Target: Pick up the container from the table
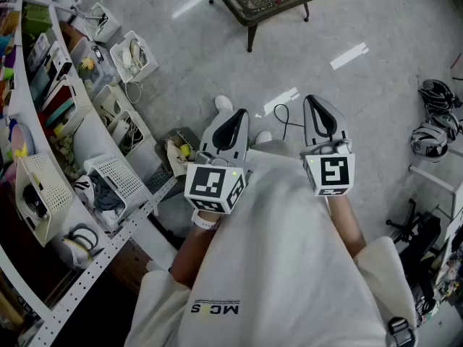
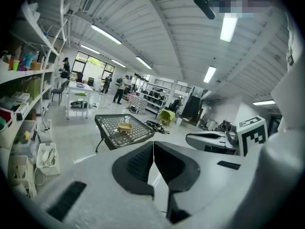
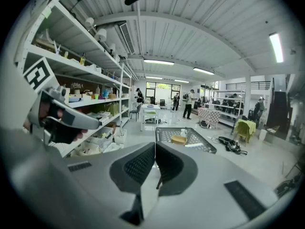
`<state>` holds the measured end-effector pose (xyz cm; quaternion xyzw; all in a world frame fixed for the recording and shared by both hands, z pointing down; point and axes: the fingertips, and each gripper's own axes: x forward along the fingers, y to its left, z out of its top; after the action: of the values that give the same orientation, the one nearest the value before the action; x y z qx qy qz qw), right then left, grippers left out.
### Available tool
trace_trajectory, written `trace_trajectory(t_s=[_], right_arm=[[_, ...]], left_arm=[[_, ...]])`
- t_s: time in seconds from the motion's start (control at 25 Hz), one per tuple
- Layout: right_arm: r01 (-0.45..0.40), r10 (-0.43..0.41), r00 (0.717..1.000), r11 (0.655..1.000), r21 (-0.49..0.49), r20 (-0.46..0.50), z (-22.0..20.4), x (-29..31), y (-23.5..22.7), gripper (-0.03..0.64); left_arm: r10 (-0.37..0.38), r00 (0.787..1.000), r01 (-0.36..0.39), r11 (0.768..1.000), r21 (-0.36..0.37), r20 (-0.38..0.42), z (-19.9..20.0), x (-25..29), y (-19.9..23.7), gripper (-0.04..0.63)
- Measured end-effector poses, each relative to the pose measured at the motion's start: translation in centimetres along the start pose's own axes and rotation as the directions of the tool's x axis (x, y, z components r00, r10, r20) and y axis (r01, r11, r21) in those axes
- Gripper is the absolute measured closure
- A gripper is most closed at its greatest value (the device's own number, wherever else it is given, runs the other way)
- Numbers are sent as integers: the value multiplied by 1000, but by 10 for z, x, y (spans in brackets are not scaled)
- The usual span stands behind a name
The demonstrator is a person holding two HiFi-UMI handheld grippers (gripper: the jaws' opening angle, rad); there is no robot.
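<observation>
A small tan container [image 2: 125, 126] sits on a black mesh table [image 2: 112, 135] a few steps ahead; it also shows as the container [image 3: 179, 139] on the table [image 3: 200, 146] in the right gripper view. In the head view only the table's near edge [image 1: 253, 13] shows, and the container is out of frame. My left gripper [image 1: 237, 114] and right gripper [image 1: 313, 100] are held side by side at waist height, far short of the table. Both are shut and empty: left gripper [image 2: 153, 144], right gripper [image 3: 155, 145].
Shelving [image 1: 43, 157] with bins and baskets [image 1: 134, 56] runs along my left. A black cable [image 1: 286, 121] lies on the floor ahead of my feet, and black gear [image 1: 434, 129] lies on my right. Beyond the table stand people [image 3: 189, 103], more tables and racks.
</observation>
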<state>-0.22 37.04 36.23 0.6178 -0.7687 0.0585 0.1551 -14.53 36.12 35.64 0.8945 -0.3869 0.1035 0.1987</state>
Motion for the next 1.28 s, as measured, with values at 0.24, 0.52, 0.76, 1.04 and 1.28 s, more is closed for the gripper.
trace_trajectory(t_s=[0.24, 0.52, 0.76, 1.04, 1.28], right_arm=[[-54, 53, 998, 998, 44, 27, 16, -61, 24, 597], [-57, 51, 997, 993, 105, 59, 21, -70, 31, 597], [-38, 26, 996, 989, 141, 87, 22, -79, 27, 596], [-40, 31, 997, 990, 139, 66, 7, -80, 6, 595], [-15, 8, 999, 989, 146, 51, 4, -54, -21, 595]], left_arm=[[-50, 999, 49, 997, 65, 9, 8, -15, -61, 568], [-40, 999, 40, 993, 114, -8, 13, -21, -61, 568], [-63, 997, 67, 991, 112, -40, -1, -20, -74, 568], [-86, 996, 86, 996, -4, -19, 4, -9, -88, 568], [-110, 993, 110, 994, -4, -51, 8, 33, -82, 568]])
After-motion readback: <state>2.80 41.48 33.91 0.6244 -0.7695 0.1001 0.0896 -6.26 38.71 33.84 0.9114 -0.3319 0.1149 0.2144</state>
